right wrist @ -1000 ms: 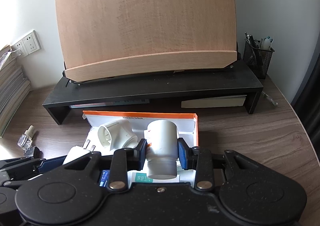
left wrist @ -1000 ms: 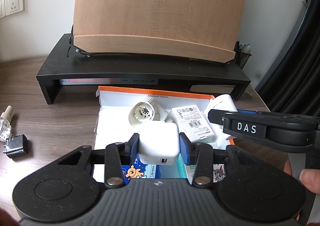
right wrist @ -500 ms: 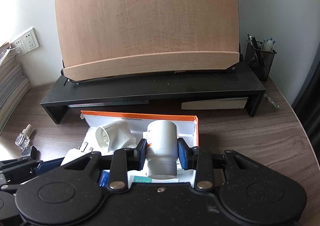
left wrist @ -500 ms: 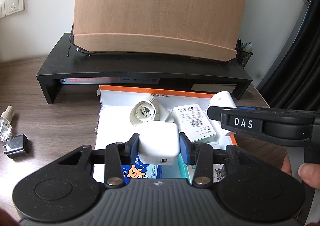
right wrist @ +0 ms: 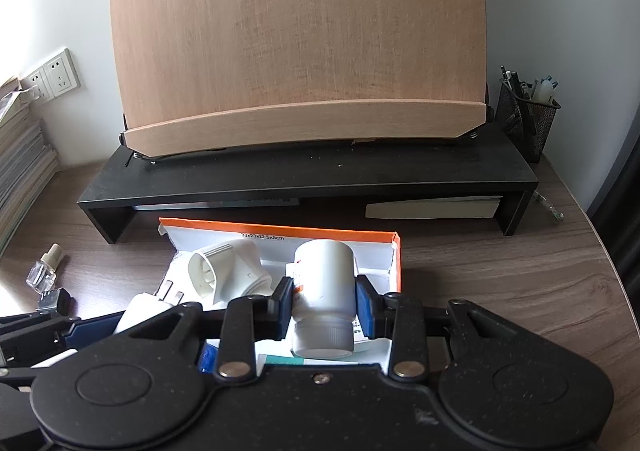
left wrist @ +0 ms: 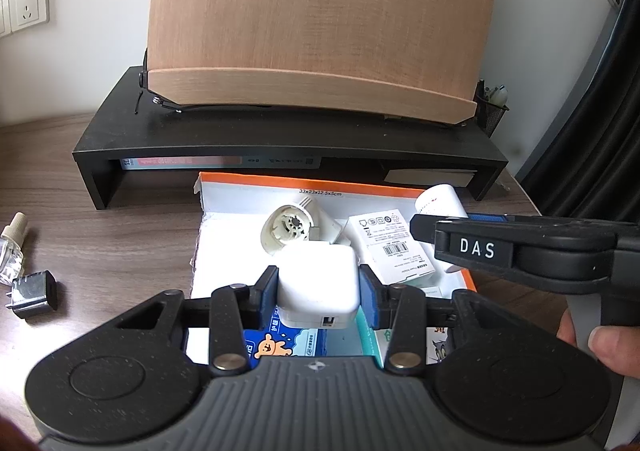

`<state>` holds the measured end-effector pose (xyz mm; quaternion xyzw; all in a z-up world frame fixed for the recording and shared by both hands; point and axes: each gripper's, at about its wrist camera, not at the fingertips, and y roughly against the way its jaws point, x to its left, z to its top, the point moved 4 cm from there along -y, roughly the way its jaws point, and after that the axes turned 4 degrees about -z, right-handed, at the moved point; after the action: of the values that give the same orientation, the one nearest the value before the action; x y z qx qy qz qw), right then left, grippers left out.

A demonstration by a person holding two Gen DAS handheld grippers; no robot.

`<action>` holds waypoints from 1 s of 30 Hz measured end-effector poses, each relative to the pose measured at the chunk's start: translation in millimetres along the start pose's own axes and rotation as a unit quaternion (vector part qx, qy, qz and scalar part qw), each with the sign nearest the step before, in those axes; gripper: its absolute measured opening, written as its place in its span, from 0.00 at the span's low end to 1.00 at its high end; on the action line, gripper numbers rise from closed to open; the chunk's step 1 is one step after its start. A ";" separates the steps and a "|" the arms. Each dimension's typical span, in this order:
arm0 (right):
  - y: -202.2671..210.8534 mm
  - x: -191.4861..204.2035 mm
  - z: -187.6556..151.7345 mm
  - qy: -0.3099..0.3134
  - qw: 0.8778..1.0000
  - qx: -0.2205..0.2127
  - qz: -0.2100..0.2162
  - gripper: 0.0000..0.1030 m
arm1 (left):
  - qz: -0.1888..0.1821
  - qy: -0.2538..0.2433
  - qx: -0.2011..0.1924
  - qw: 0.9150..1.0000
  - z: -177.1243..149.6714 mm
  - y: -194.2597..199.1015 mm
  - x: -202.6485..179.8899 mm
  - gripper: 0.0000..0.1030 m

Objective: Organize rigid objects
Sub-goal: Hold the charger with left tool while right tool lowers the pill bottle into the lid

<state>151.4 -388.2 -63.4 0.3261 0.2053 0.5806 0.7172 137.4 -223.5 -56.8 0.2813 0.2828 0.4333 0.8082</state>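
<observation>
Left gripper [left wrist: 319, 289] jaws clamped on white charger [left wrist: 316, 287]; right gripper [right wrist: 323, 297] jaws clamped on white bottle [right wrist: 323, 291], label mostly hidden; box [right wrist: 396, 263] contents partly covered.

The right gripper [right wrist: 323, 301] squeezes a white bottle [right wrist: 324, 283] between its blue pads, above an orange and white box [right wrist: 276, 229]. A white round plug [right wrist: 226, 271] lies in the box beside the bottle. Behind the box stands a black shelf [right wrist: 320, 179] with a big wooden board [right wrist: 300, 39] on it.
</observation>
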 end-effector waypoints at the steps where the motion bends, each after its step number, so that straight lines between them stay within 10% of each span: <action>1: -0.5 0.1 0.0 0.000 1.000 0.000 0.000 0.39 | 0.000 0.000 0.000 1.000 0.1 -0.2 0.2 0.41; 30: -13.2 2.5 6.9 0.010 1.000 -0.001 -0.005 0.39 | 0.004 0.002 -0.001 1.000 0.9 -3.4 2.2 0.41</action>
<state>165.8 -388.9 -67.7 0.3183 0.2141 0.5802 0.7185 140.9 -223.4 -59.1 0.2807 0.2831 0.4371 0.8062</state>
